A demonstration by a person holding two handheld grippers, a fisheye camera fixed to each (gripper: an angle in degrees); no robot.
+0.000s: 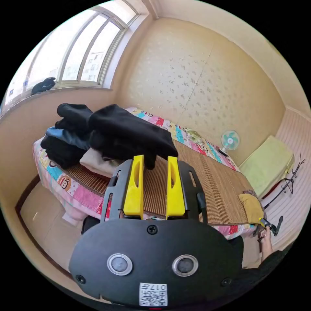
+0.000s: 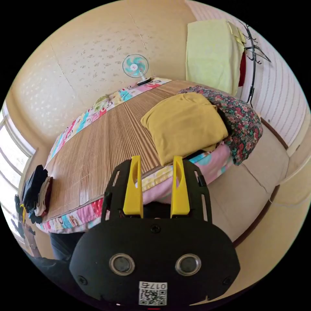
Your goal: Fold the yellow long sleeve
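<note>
Lying folded on the bed, yellow long sleeve, left claw and right claw both released

long sleeve mustard yellow | garment dark floral | mat brown striped | tongs yellow

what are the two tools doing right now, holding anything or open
Left tool: open, holding nothing, raised before the dark clothes pile.
Right tool: open, holding nothing, just short of the yellow long sleeve.
</note>
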